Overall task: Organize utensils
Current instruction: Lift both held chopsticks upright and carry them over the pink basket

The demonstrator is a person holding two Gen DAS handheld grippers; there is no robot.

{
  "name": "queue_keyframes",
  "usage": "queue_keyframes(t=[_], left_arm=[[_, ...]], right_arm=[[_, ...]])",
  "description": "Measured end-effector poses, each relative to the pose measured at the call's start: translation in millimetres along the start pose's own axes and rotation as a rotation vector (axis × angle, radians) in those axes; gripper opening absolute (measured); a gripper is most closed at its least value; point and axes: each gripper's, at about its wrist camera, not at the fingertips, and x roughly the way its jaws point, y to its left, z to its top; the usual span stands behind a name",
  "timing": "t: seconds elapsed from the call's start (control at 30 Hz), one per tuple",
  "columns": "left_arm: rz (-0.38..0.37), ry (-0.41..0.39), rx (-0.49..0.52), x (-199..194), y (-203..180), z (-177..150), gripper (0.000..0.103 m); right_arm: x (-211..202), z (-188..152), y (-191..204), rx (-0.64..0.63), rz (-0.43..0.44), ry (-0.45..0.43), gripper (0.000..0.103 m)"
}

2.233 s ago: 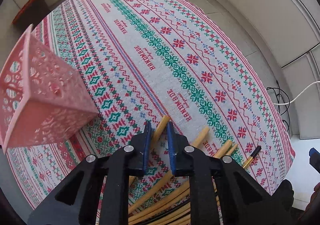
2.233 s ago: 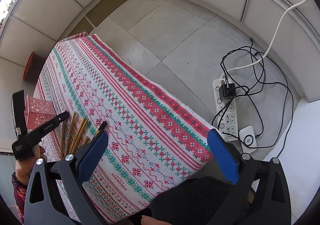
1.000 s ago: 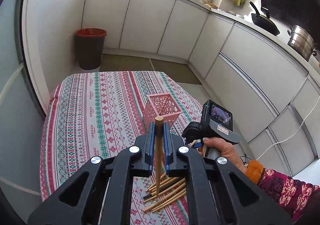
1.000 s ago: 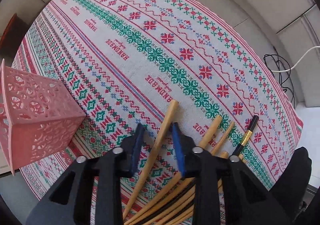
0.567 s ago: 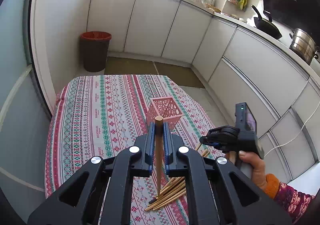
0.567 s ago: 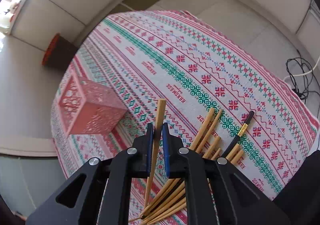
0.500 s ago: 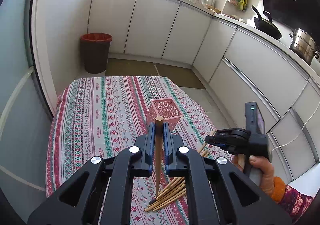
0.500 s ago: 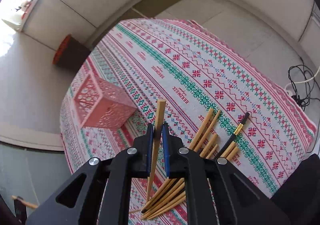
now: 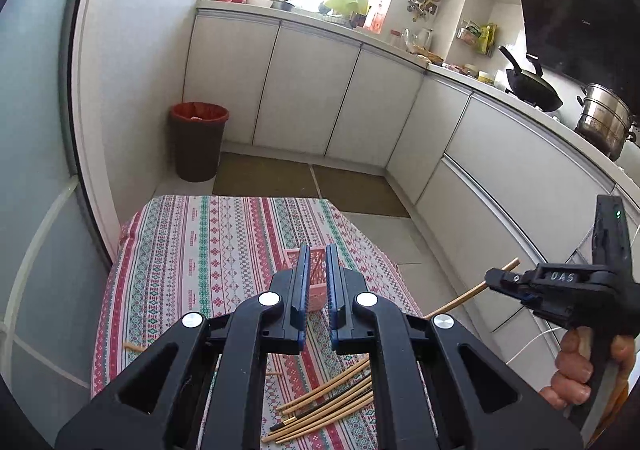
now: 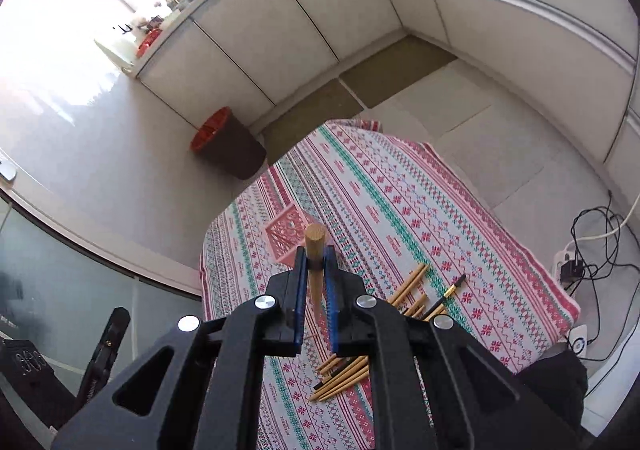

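Left wrist view: left hand-held gripper has its blue pads close together with a narrow gap, nothing visible between them. Pink basket stands on the tabletop just past the fingertips, partly hidden by them. Loose chopstick pile lies on the patterned cloth low in frame; one separate stick near the left edge. At right, a hand holds the right hand-held gripper, clamped on a single chopstick that sticks out both sides at a slant, above the floor beside the tabletop.

Right wrist view: right hand-held gripper pinching the chopstick between its pads, round butt end poking up past the fingertips. Basket sits on the tabletop below and just behind the stick's end. Remaining chopsticks fan out on the cloth to the right of the fingers, one black-and-gold among them. Red-lined bin on the floor beyond.
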Motion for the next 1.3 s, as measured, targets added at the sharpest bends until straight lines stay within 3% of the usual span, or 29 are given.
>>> queue_keyframes(t=[0.07,0.1,0.13,0.17,0.2,0.3,0.37,0.5,0.6,0.67,0.73,0.8,0.83,0.87,0.9,0.97,1.07,1.17,1.3], left_arm=[[0.013,0.003,0.002,1.1,0.9,6.8,0.008],[0.027,0.038,-0.006,6.3,5.6,9.1,0.011],[0.036,0.115,-0.016,19.7,15.0,9.3,0.021],[0.044,0.216,-0.04,38.9,29.5,4.7,0.058],[0.059,0.279,-0.097,58.2,48.2,-3.4,0.073],[0.194,0.524,-0.365,120.1,123.9,-47.8,0.065],[0.297,0.642,-0.552,146.2,170.1,-83.6,0.062],[0.488,0.667,-0.874,150.4,217.8,-136.9,0.067],[0.598,0.681,-0.943,163.6,223.5,-158.4,0.071],[0.636,0.601,-0.947,170.8,217.9,-147.7,0.073],[0.655,0.61,-0.9,190.0,211.8,-140.5,0.074],[0.742,0.624,-0.804,207.8,203.0,-132.8,0.076],[0.767,0.623,-0.762,214.1,198.5,-129.6,0.075],[0.778,0.608,-0.704,220.5,192.0,-124.2,0.066],[0.764,0.593,-0.653,226.1,185.3,-117.7,0.042],[0.697,0.593,-0.57,238.4,173.6,-107.9,0.013],[0.631,0.579,-0.523,242.8,172.0,-103.4,0.007],[0.49,0.537,-0.585,233.5,182.9,-97.1,0.006],[0.285,0.416,-0.617,196.0,192.1,-76.1,0.006]], right_arm=[[-19.0,10.6,7.0,-0.014,0.018,-0.034,0.009],[-27.8,16.0,9.5,-0.021,0.032,-0.05,0.009],[-37.1,18.9,11.1,-0.03,0.042,-0.064,0.009],[-43.6,20.9,11.5,-0.036,0.051,-0.074,0.009],[-49.4,22.6,10.7,-0.041,0.063,-0.081,0.009],[-53.3,23.1,2.2,-0.039,0.085,-0.079,0.009],[-47.7,21.8,-6.8,-0.024,0.093,-0.052,0.009],[-21.9,18.5,-21.4,-0.01,0.103,0.019,0.009],[-3.7,18.3,-27.9,-0.008,0.1,0.053,0.009],[3.2,16.8,-30.6,-0.017,0.096,0.071,0.009],[8.2,16.2,-31.6,-0.034,0.075,0.082,0.009],[12.0,16.3,-34.8,-0.039,0.061,0.094,0.009],[13.9,17.0,-37.0,-0.036,0.052,0.099,0.009],[15.2,17.7,-39.2,-0.031,0.049,0.102,0.009],[16.1,19.1,-40.2,-0.028,0.048,0.105,0.009],[16.5,21.3,-41.4,-0.03,0.042,0.1,0.009],[18.5,24.0,-40.2,-0.028,0.038,0.101,0.009],[20.1,23.5,-42.1,-0.011,0.047,0.112,0.009],[16.5,23.0,-42.2,0.002,0.058,0.107,0.009]])
